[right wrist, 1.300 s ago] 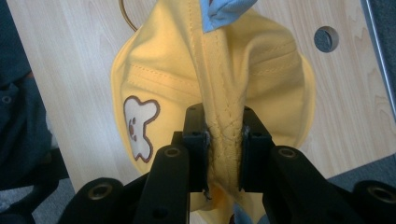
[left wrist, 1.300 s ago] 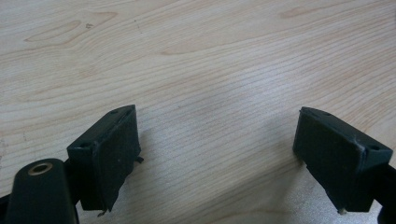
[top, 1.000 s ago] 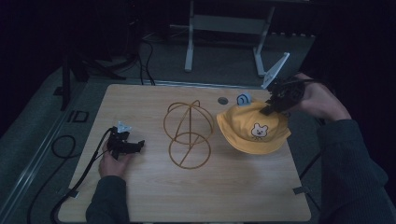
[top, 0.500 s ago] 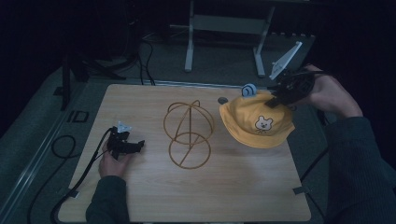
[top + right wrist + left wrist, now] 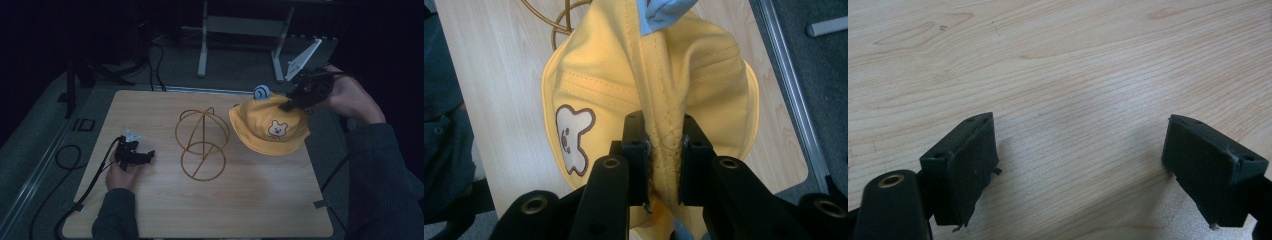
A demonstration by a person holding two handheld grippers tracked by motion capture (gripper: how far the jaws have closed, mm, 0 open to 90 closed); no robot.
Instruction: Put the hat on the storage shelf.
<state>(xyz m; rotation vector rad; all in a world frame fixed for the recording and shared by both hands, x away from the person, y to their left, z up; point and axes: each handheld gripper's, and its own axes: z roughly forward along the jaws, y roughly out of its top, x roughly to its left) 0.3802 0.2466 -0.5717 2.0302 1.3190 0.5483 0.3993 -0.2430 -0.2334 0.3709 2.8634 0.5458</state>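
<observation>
Dark floor with trailing cables surrounds a pale wooden table (image 5: pixel 250 200) with a visible grain. At the table's left side, the left gripper (image 5: pixel 142 157) lies low on the wood in a person's left hand (image 5: pixel 120 172); in the left gripper view its two black jaws stand wide apart with bare wood grain between them and nothing in their hold. Near the middle of the table stands a golden wire hat stand (image 5: pixel 202 143) made of thin rings, a round hoop flat on the wood and arched hoops rising above it. Just to its right, a yellow fabric bucket hat (image 5: pixel 267 127) with a small white bear patch and a blue ear on top hangs tilted, its lower brim over the table. The right gripper (image 5: pixel 292 102), held in the right hand (image 5: pixel 347 97) at the far right edge, has its jaws pinched tight on a fold of the hat's crown (image 5: pixel 664 145), the yellow cloth squeezed between both pads.
</observation>
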